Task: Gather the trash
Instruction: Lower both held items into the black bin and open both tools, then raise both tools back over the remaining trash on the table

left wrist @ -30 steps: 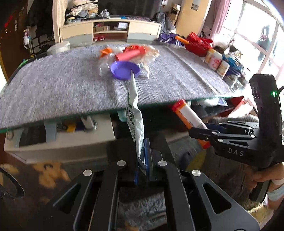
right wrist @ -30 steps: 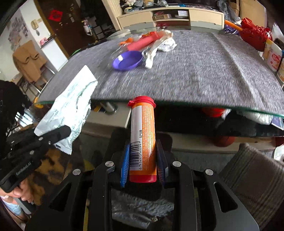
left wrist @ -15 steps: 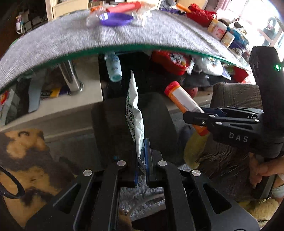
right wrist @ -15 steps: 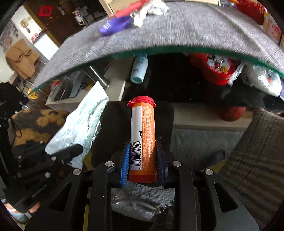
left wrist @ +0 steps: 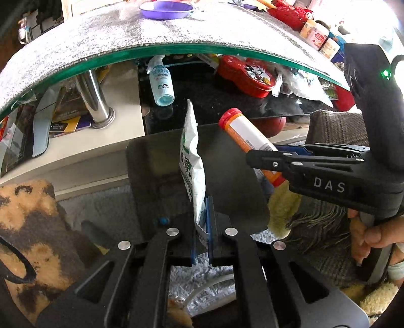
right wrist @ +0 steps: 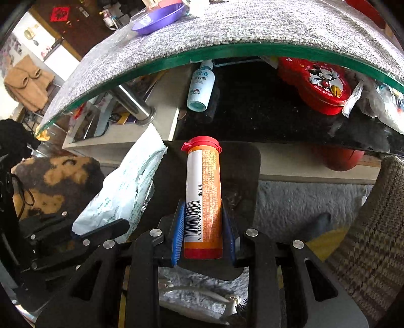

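**Below table edge: both grippers loaded**

Over the black bin (left wrist: 227, 176), left wrist view: left gripper (left wrist: 201, 234) pinches a white snack wrapper (left wrist: 192, 164) upright. Right wrist view: right gripper (right wrist: 203, 234) clamps an orange tube (right wrist: 203, 196), red cap forward, above the bin.

Grey felt-topped glass table (left wrist: 75, 48) up top, purple dish (left wrist: 165, 8) on it. Underneath: pale blue spray bottle (right wrist: 202, 87), red cartoon tin (right wrist: 318, 84), chrome leg (left wrist: 96, 101). Fluffy rug (right wrist: 298, 201) below.

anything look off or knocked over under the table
Yes. A pale blue spray bottle lies on its side on the shelf under the glass table edge, base toward the camera, beside a red cartoon tin and crumpled bags.
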A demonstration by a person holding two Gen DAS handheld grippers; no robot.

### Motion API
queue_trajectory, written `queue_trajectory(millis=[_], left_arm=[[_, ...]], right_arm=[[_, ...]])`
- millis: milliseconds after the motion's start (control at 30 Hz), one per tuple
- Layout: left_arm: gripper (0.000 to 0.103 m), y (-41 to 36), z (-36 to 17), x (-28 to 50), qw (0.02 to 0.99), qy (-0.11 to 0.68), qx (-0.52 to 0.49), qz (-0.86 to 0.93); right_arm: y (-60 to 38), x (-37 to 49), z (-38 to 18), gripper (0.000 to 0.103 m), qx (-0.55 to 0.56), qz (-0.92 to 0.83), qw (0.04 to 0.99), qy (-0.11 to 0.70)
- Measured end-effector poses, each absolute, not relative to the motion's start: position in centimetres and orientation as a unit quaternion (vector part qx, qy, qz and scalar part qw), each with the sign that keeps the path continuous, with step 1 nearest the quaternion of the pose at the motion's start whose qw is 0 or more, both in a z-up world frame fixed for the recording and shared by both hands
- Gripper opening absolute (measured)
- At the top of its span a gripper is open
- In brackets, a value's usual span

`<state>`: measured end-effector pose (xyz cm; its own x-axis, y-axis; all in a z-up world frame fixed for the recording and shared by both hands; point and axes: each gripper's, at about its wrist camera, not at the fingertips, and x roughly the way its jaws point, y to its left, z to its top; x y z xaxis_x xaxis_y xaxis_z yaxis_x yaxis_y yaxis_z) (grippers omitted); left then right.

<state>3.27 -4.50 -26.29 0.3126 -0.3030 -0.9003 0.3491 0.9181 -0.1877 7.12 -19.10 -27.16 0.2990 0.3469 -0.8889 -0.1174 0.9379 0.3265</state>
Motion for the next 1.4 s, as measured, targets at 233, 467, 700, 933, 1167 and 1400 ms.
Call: queue_trajectory(millis=[233, 467, 700, 933, 1167, 1400], left_arm=[[0.025, -3.8, -25.4, 3.6, 0.818, 0.545, 0.013, -0.186], [0.059, -2.9, -22.7, 3.8, 0.838, 0.517, 0.009, -0.172], [0.092, -1.8, -19.2, 4.3, 0.862, 0.481, 0.004, -0.160], [0.095, -0.1, -16.9, 5.2, 0.876, 0.460, -0.005, -0.147], [0.095, 0.6, -15.3, 7.2, 0.885, 0.445, 0.014, -0.136], [0.095, 0.8, -13.2, 10.1, 0.893, 0.429, 0.024, -0.135]], right_arm=[[-19.5, 7.5, -26.0, 0.055, 0.104, 0.137, 0.811, 0.560], [-21.0, 7.6, -23.5, 0.068, 0.097, 0.107, 0.834, 0.532], [-23.2, 7.4, -19.6, 0.088, 0.111, 0.085, 0.864, 0.484], [-24.8, 8.4, -16.8, 0.088, 0.114, 0.082, 0.878, 0.457], [-25.0, 10.6, -15.3, 0.088, 0.097, 0.076, 0.887, 0.445], [-24.9, 13.5, -14.2, 0.088, 0.086, 0.073, 0.890, 0.441]])
